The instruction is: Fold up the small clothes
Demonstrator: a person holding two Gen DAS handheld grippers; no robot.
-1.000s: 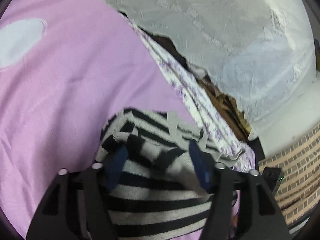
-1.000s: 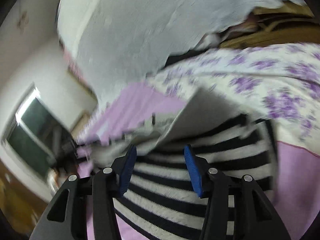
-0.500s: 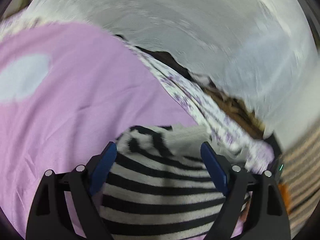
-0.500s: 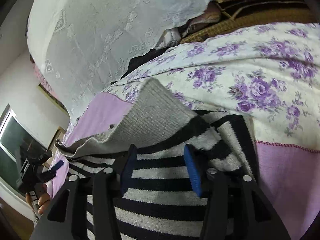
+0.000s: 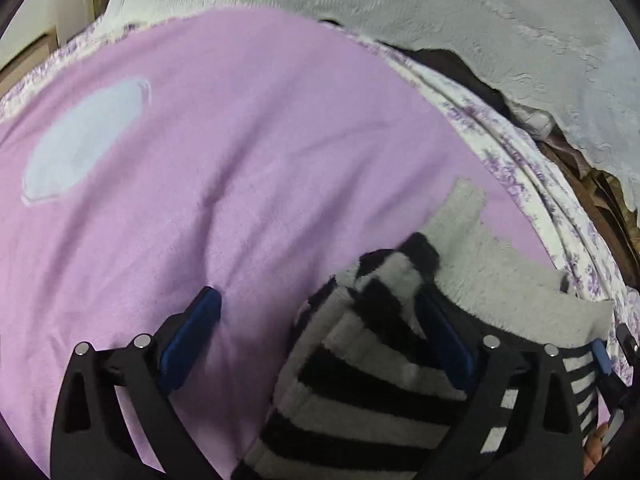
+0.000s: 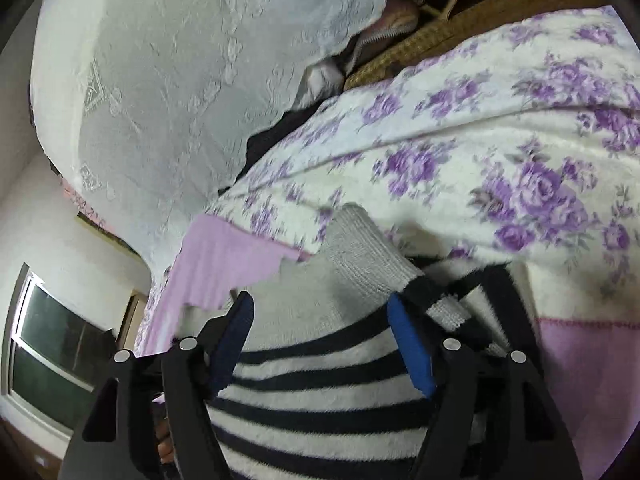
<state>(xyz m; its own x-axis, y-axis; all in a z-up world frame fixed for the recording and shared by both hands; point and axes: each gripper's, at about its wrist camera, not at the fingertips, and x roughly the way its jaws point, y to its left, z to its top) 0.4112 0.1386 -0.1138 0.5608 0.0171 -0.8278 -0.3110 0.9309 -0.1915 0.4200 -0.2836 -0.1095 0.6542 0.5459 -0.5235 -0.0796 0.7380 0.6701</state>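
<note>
Folding a small striped sweater (image 5: 360, 392) on a pink blanket (image 5: 240, 160).

Lying on the pink blanket, the black and gray striped sweater had its plain gray inside (image 5: 500, 276) turned up at the far edge. The left gripper (image 5: 324, 344) had its jaws spread wide apart and held nothing. One blue pad (image 5: 192, 340) sat over bare blanket, and the other pad was right next to the bunched stripes. The right gripper (image 6: 324, 344) also had its jaws wide apart, with the sweater (image 6: 320, 392) under them and nothing pinched. Behind the sweater was a white cloth with purple flowers (image 6: 480, 152), and past that hung a white lace cover (image 6: 180, 80). A pale blue oval patch (image 5: 84, 140) showed on the blanket, well apart from the sweater.
</note>
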